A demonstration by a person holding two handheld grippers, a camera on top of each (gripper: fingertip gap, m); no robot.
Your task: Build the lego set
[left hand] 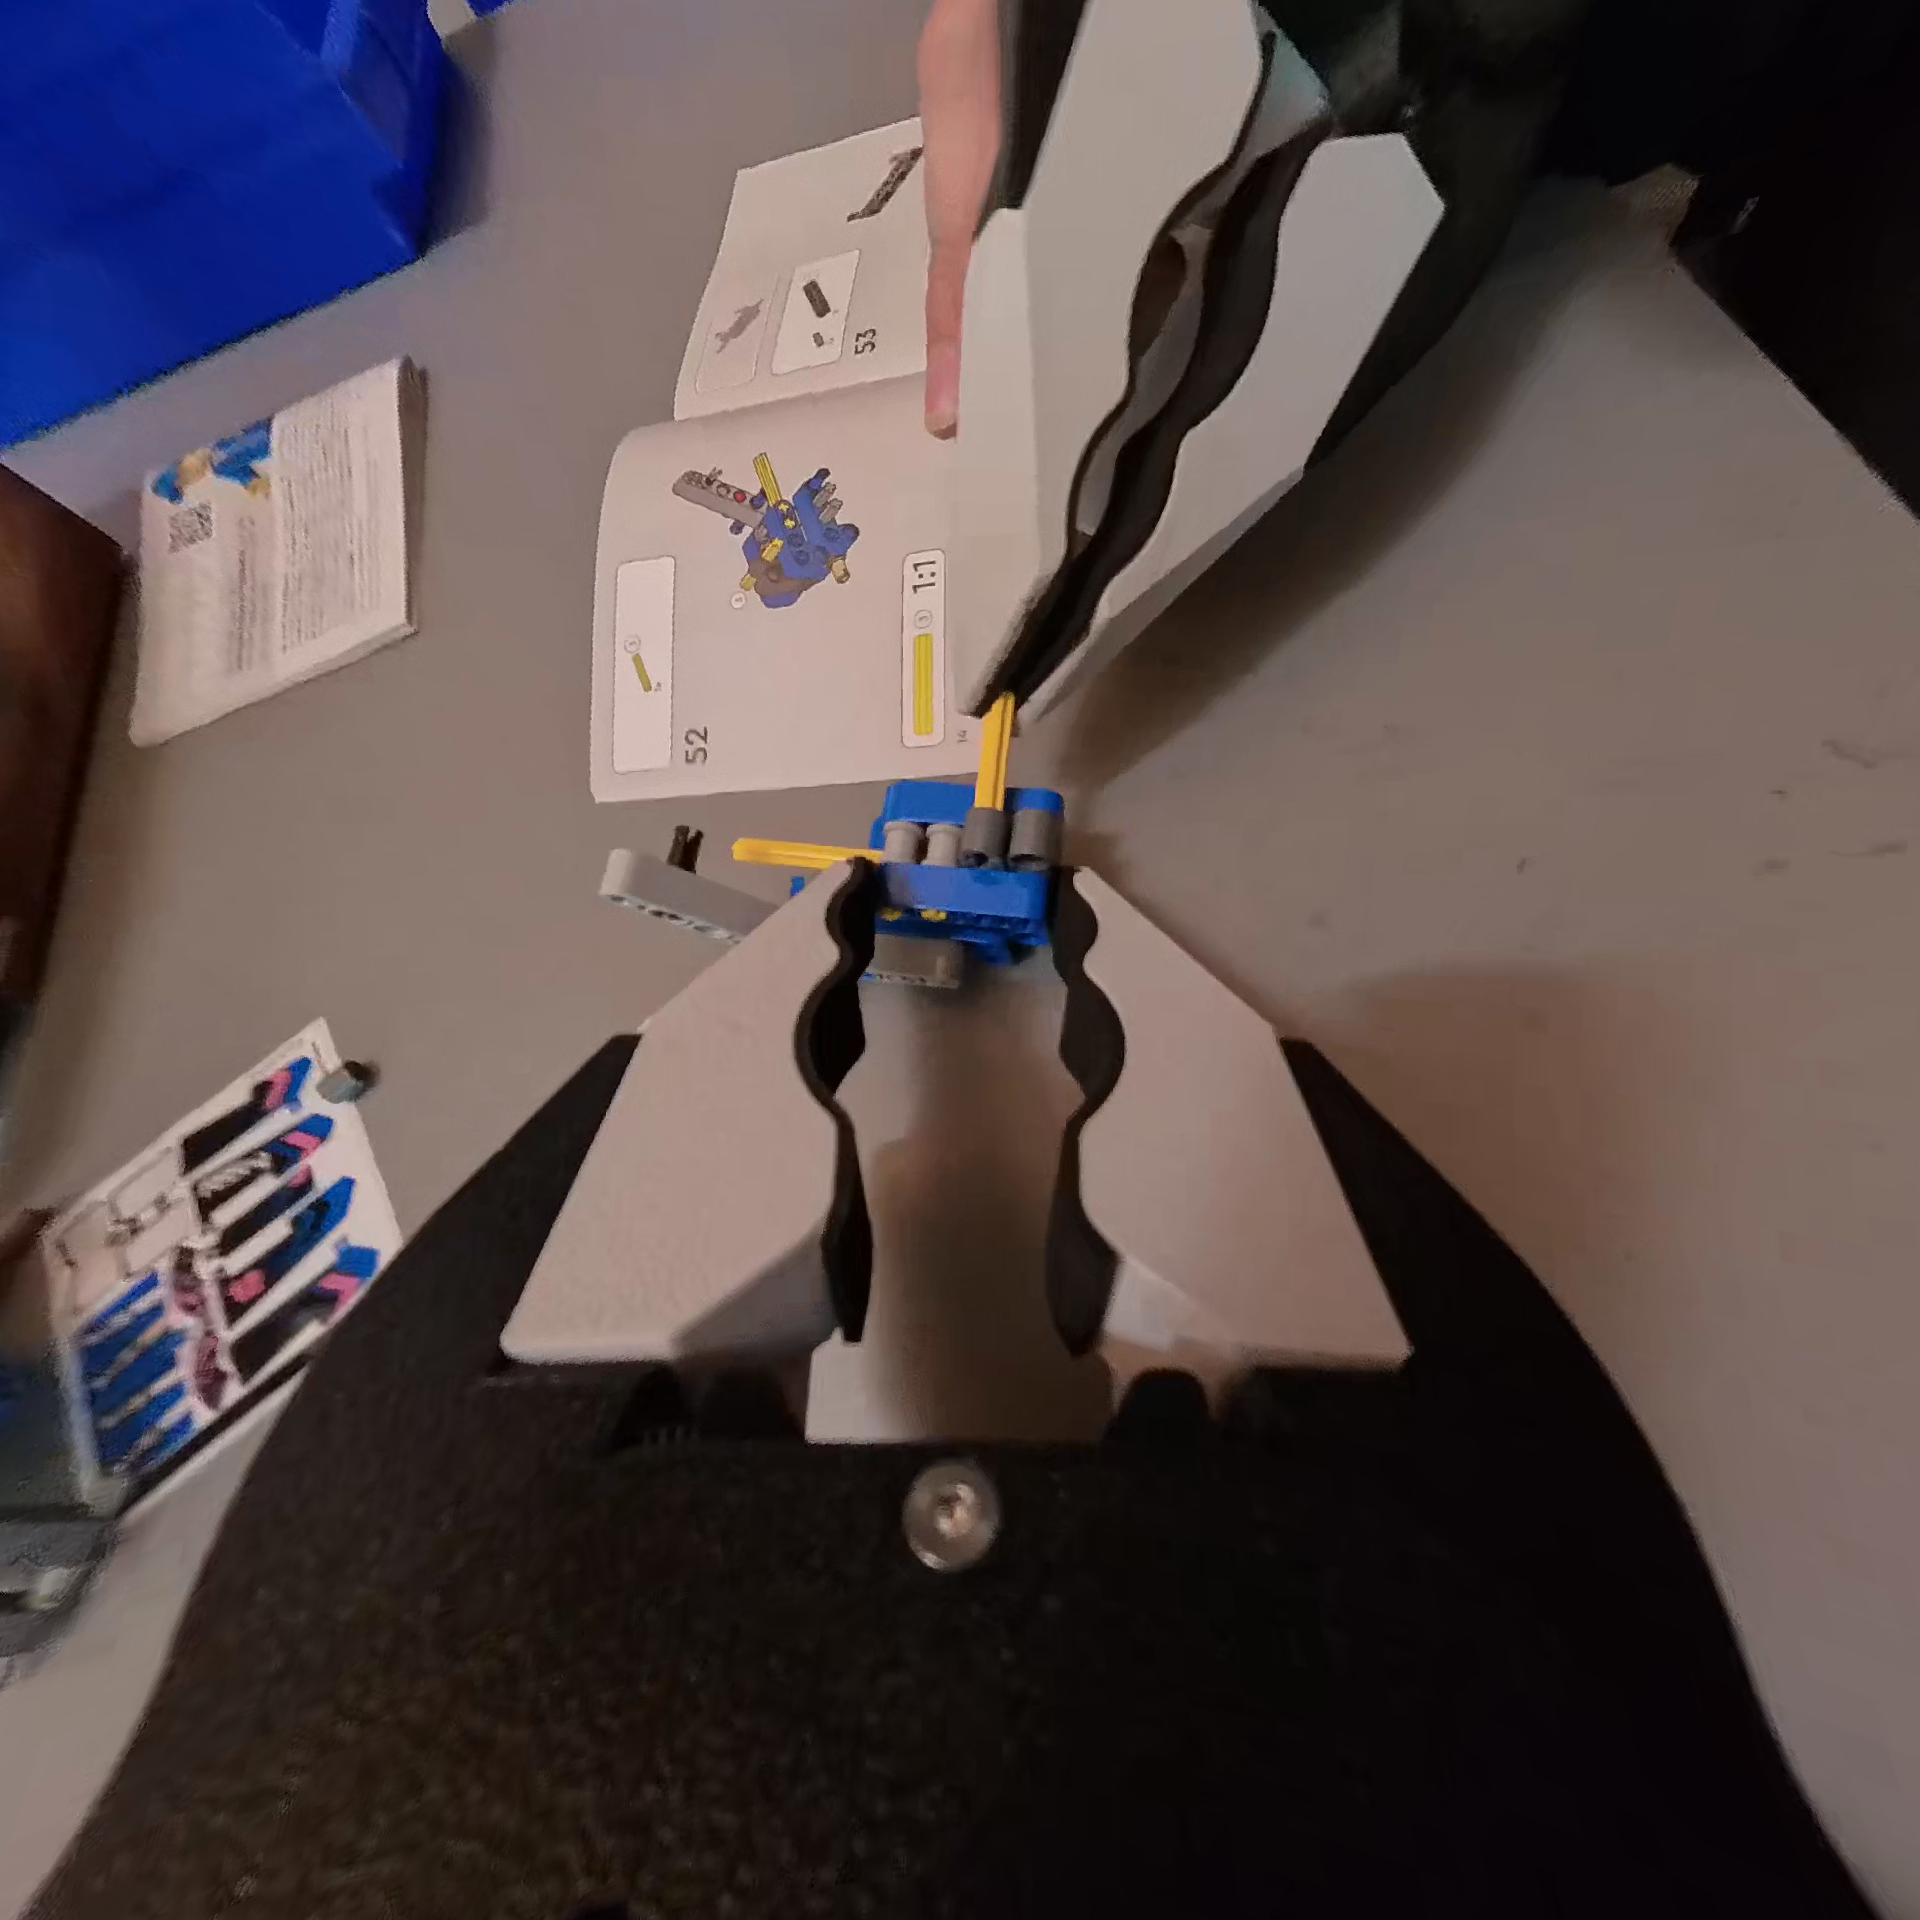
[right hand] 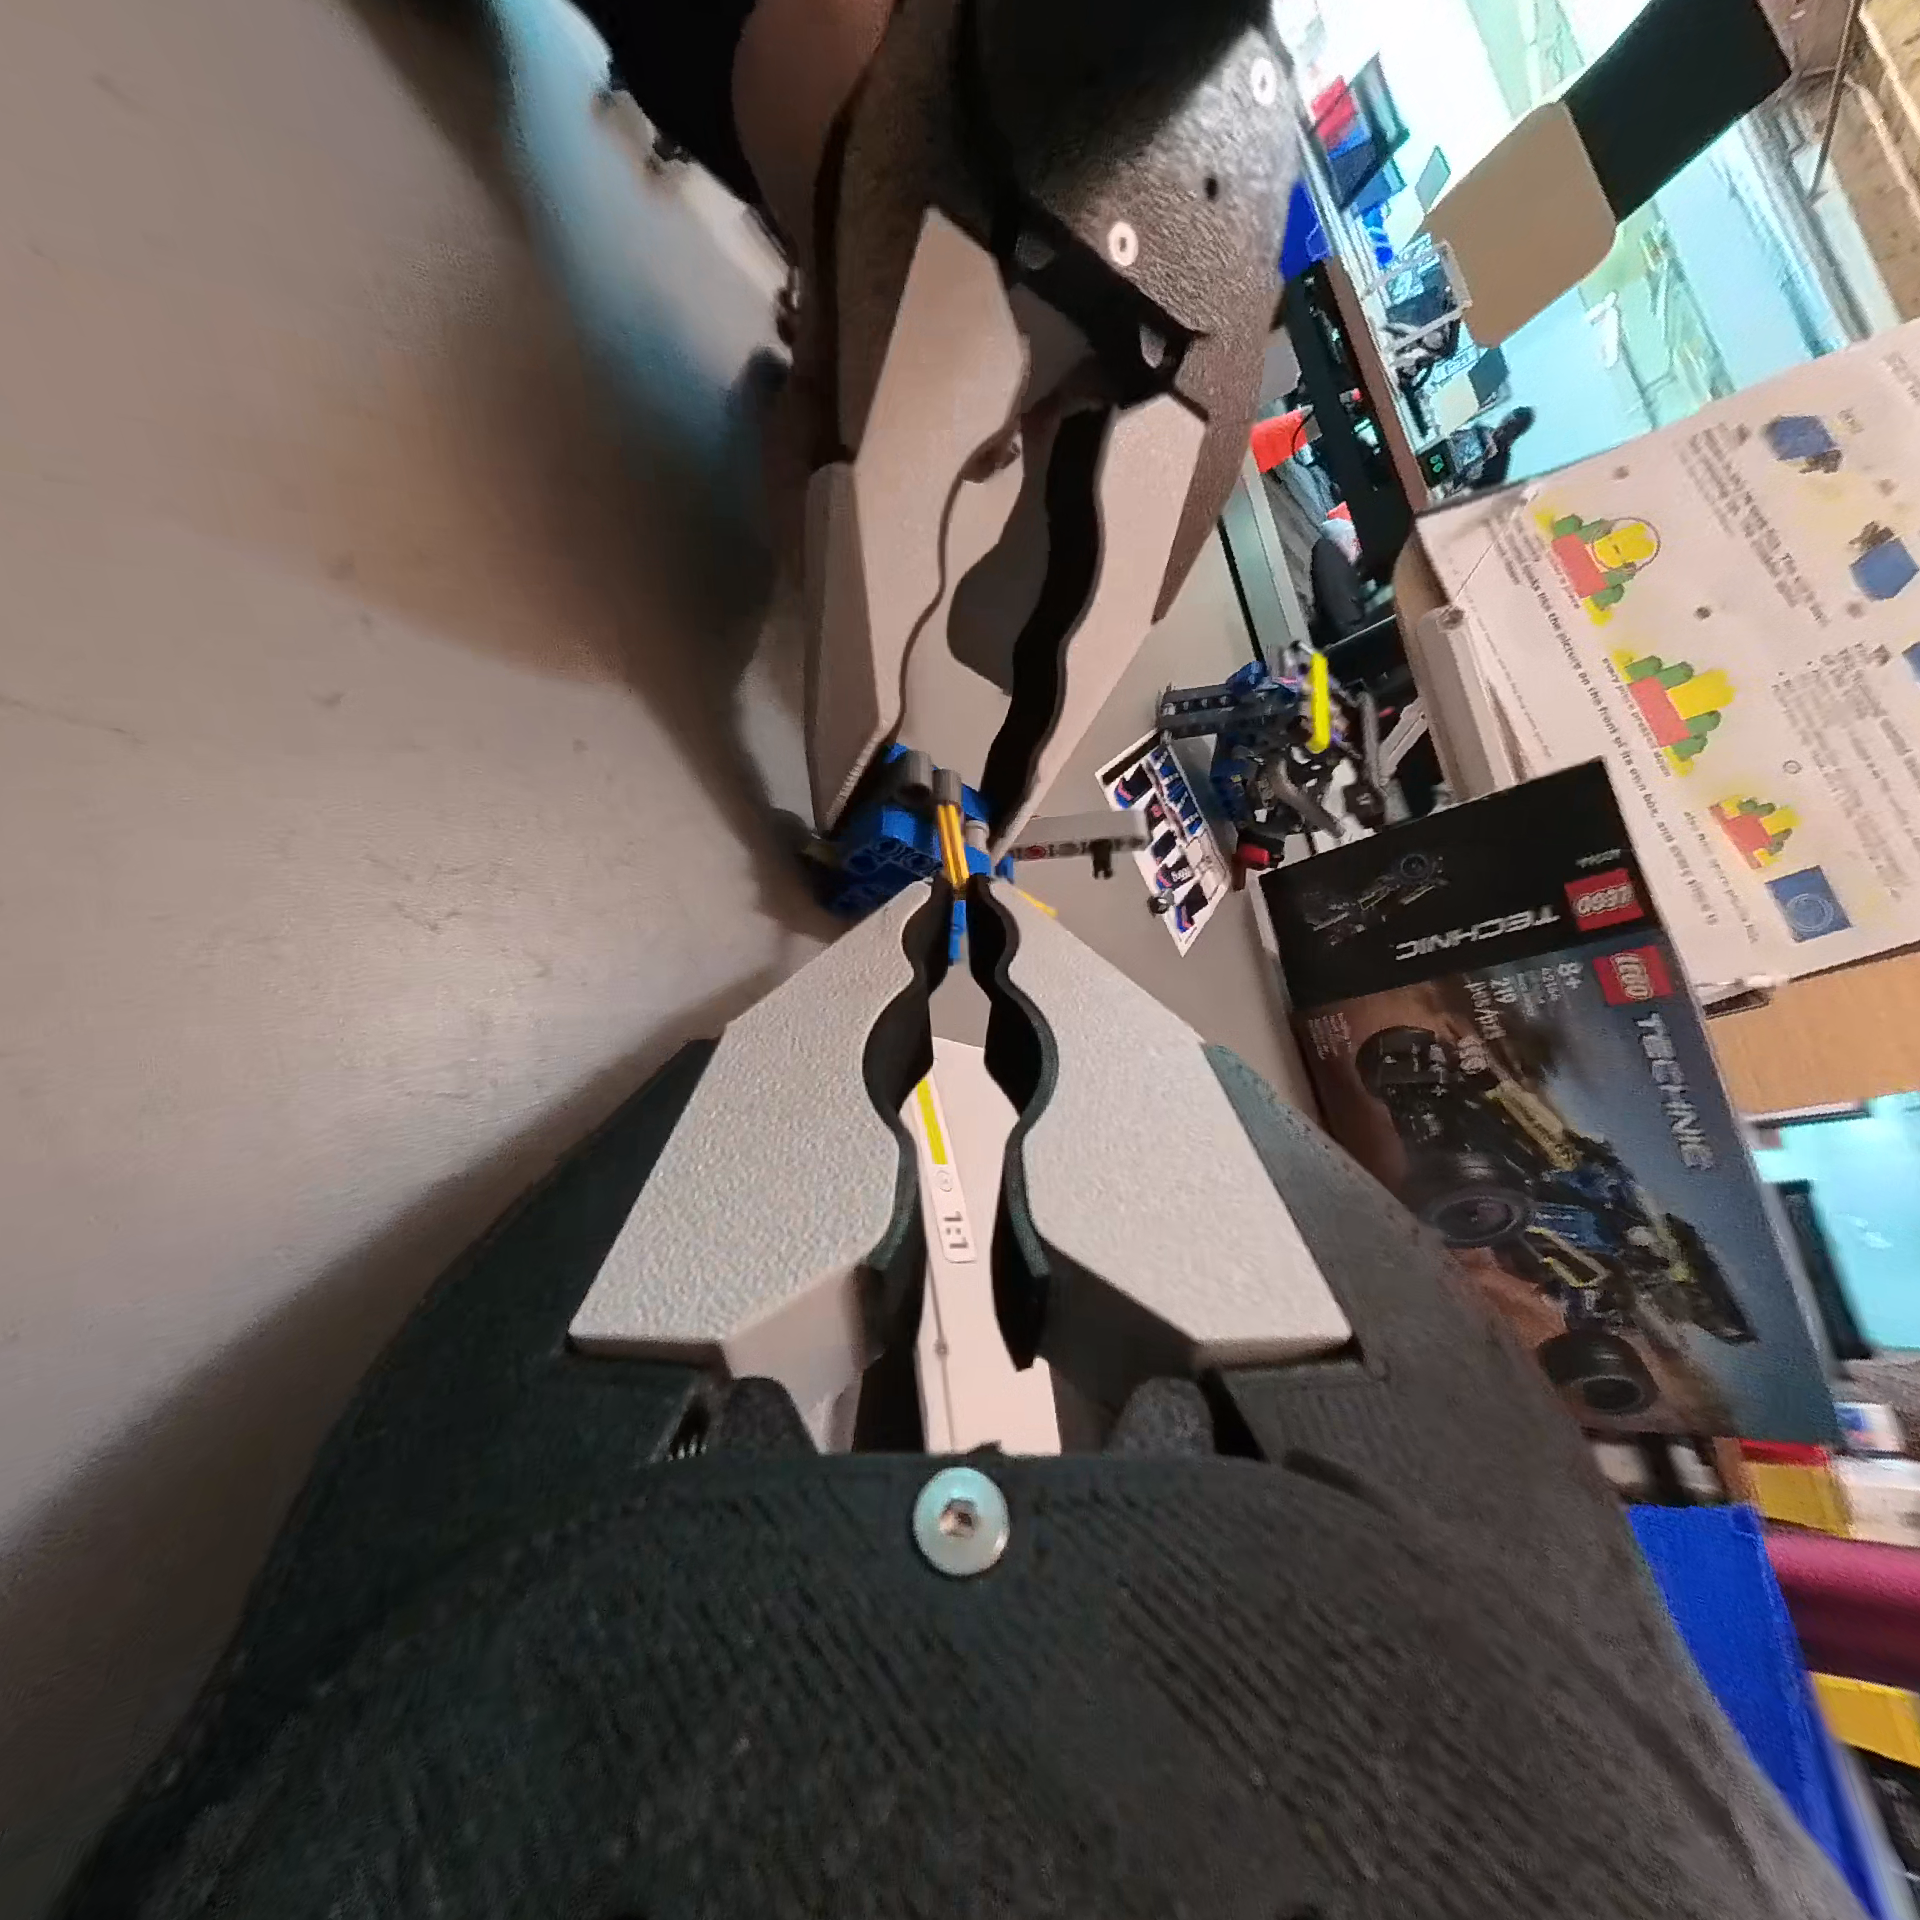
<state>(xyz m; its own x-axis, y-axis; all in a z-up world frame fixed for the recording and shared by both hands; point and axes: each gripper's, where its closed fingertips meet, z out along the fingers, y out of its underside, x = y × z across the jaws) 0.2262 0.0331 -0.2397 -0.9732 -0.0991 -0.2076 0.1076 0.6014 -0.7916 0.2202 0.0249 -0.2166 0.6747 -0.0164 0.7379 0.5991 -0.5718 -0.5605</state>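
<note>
Assembly: blue lego block [left hand: 961,883] is held just above the worktop [left hand: 1455,935], clamped by left gripper [left hand: 961,899] fingers.
Axle: yellow axle [left hand: 994,753] is pinched at its tip by right gripper [right hand: 961,894].
Handling: judged light, rigid, slick; the axle is best gripped near its end.

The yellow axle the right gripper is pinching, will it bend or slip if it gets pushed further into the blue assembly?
The yellow axle is long and thin, so it may flex under sideways load. The right gripper holds only its end, so it could slip. The left gripper brackets the blue assembly, which probably steadies it.

office-lab | grey desk [left hand: 1558,935] – monitors [right hand: 1351,135] – cardboard boxes [right hand: 1527,229]
</note>
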